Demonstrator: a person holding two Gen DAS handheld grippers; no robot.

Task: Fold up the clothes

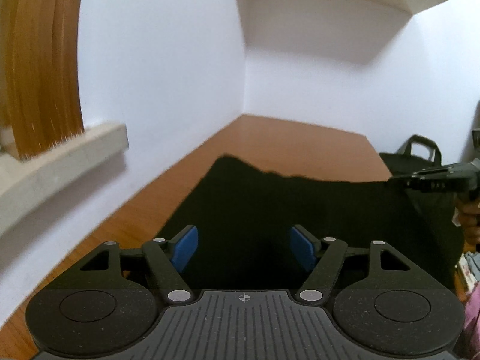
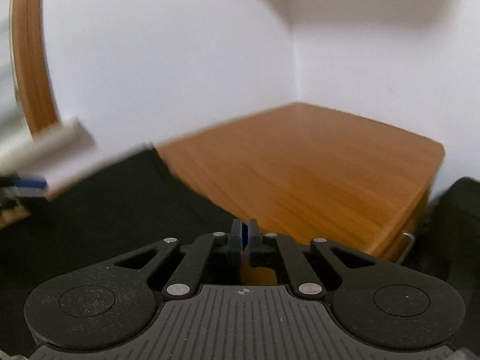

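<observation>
Two grippers over one wooden desk (image 2: 315, 165) tucked into a white corner, and most of the near side is covered by a black garment (image 1: 270, 204) spread flat, its long axis running left to right across the front. Its far edge looks lifted at the right end, where the right gripper (image 2: 245, 234) has its blue pads squeezed together — in the left view that corner sits right at its tip, so I'd guess it's pinching fabric, though its own camera doesn't show cloth in the jaws. Left gripper (image 1: 243, 247) hangs open over the cloth's left half, nothing between the pads. It's the nearer one to the left edge — that's the corner it needs.
</observation>
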